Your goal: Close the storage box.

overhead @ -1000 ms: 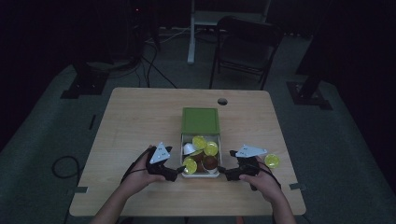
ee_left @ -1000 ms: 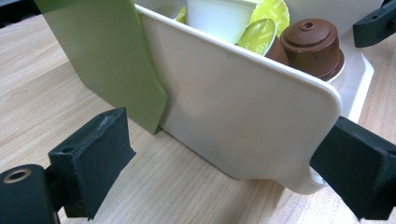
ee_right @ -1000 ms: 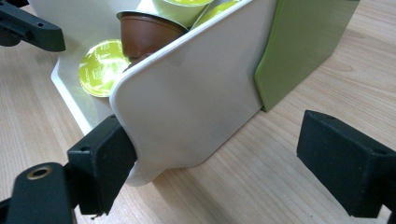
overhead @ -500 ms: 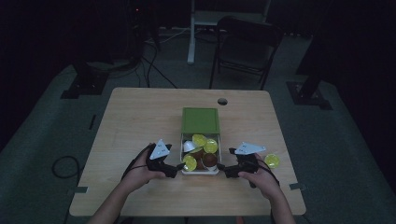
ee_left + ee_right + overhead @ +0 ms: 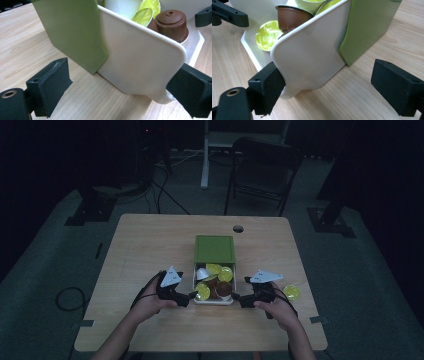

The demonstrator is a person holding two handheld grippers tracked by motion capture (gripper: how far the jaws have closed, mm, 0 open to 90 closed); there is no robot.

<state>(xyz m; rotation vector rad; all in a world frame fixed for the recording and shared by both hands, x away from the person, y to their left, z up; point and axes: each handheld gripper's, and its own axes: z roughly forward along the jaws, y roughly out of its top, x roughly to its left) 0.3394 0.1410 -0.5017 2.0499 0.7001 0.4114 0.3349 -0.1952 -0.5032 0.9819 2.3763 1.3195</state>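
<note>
Your left hand-held gripper (image 5: 189, 296) and right hand-held gripper (image 5: 237, 298) sit at the near corners of the white drawer (image 5: 214, 301), one each side, jaws spread open, one jaw of each against the drawer front, nothing clamped. Drawer stands pulled out of its green sleeve (image 5: 214, 248) mid-table (image 5: 150, 245). Looks like you're lining up to grip or push the drawer; next move needs both sides to act evenly so it slides straight. Count: about six coffee capsules (image 5: 218, 280) inside, yellow-green, brown, one white, exact number hard to tell. One more yellow capsule (image 5: 291, 292) lies loose by your right hand. Beyond: one folding chair (image 5: 262, 170).
</note>
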